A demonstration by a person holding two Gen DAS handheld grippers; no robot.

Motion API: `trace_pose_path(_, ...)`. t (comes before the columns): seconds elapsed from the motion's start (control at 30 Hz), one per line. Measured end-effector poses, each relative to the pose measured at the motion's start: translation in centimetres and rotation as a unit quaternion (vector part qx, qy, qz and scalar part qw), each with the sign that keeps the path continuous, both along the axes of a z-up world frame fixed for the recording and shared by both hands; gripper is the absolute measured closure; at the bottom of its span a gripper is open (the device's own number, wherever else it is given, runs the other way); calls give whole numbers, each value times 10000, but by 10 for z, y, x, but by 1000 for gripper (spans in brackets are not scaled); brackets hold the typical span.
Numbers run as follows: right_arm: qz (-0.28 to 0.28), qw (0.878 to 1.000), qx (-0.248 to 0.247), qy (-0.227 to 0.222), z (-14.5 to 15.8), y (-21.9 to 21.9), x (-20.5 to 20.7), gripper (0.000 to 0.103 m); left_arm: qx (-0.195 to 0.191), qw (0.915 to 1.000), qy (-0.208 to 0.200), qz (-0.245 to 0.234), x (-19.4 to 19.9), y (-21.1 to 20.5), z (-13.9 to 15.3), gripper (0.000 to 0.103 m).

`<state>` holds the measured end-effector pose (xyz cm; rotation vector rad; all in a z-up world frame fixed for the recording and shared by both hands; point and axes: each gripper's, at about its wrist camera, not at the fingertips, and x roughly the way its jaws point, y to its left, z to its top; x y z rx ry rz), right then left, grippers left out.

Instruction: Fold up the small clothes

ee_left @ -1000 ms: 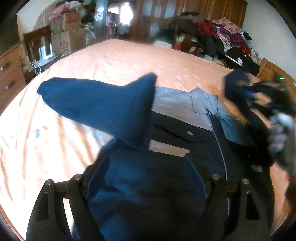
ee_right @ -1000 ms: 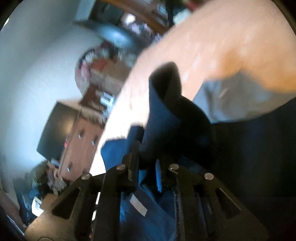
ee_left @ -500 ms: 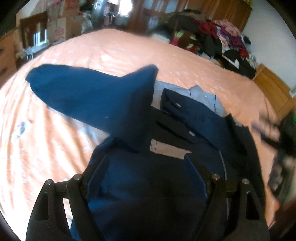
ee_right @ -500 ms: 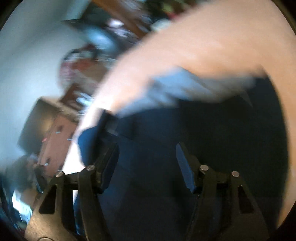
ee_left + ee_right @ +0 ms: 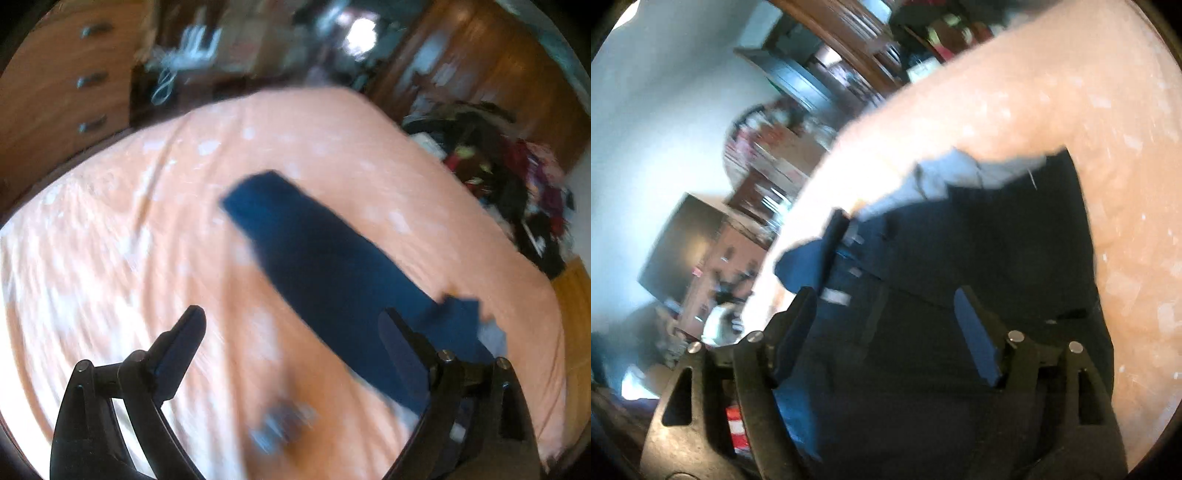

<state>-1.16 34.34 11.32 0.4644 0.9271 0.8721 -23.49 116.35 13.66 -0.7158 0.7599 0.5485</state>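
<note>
The left gripper (image 5: 291, 332) has its jaws spread wide with nothing between them, above the orange bedspread (image 5: 122, 236), and the navy sleeve (image 5: 317, 258) lies stretched flat on the bed just ahead, running under the right finger. The right gripper (image 5: 886, 317) is likewise spread and empty over the dark navy jacket (image 5: 979, 251), which lies on the bed with its pale grey collar (image 5: 960, 173) at the far edge.

jacket (image 5: 979, 258) on bed (image 5: 1089, 110) | sleeve (image 5: 325, 266) stretched across bed | clothes pile (image 5: 517, 177) behind bed's right edge
</note>
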Motion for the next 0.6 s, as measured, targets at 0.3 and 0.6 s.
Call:
trace_pose_path(0.3, -294, 9991, 48, -285, 44, -8, -24, 7, -192, 9984, 528, 26, 64, 43, -66, 2)
trace_pose_path(0.6, -329, 9994, 51, -34, 11, 2, -14, 7, 680, 9966, 290, -369, 104, 22, -50, 80)
